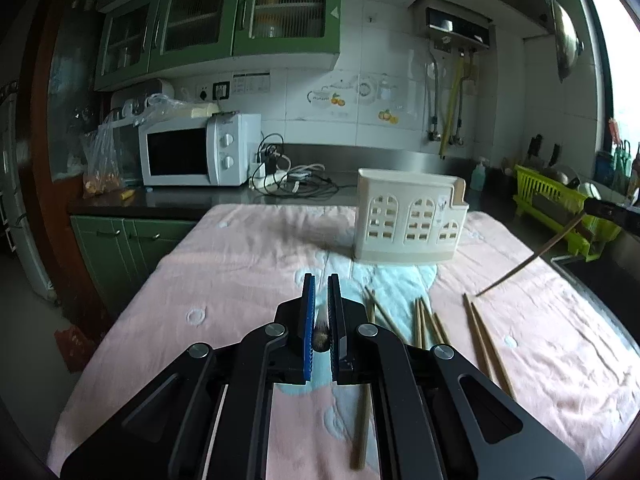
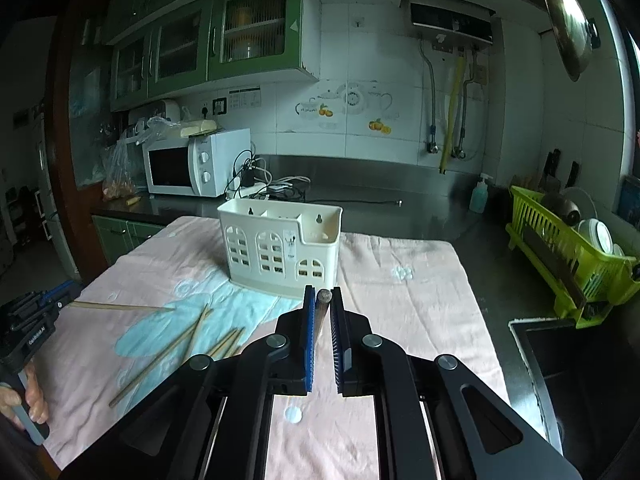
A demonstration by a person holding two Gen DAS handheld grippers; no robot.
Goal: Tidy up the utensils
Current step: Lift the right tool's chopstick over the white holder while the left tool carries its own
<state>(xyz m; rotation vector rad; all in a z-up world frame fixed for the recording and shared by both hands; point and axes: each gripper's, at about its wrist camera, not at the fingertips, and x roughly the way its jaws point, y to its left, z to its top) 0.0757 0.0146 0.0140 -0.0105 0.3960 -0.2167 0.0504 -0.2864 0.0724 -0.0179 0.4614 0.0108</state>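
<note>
A cream utensil holder (image 1: 408,220) (image 2: 280,240) stands upright on the pink and blue towel (image 1: 240,264) (image 2: 400,320). Several wooden chopsticks (image 1: 428,320) (image 2: 192,336) lie loose on the towel in front of it. My left gripper (image 1: 321,280) is shut on one chopstick, whose butt end (image 1: 322,336) shows between the pads; in the right wrist view that stick (image 2: 120,306) juts out level from the left gripper (image 2: 32,320). My right gripper (image 2: 322,292) is shut on another chopstick (image 2: 323,298), which slants down over the towel (image 1: 532,258) in the left wrist view.
A white microwave (image 1: 196,156) and tangled cables (image 1: 288,180) sit on the dark counter behind. A green dish rack (image 2: 568,256) and a sink (image 2: 580,360) are to the right, with a soap bottle (image 2: 478,194) at the back. A hand (image 2: 24,400) grips the left tool's handle.
</note>
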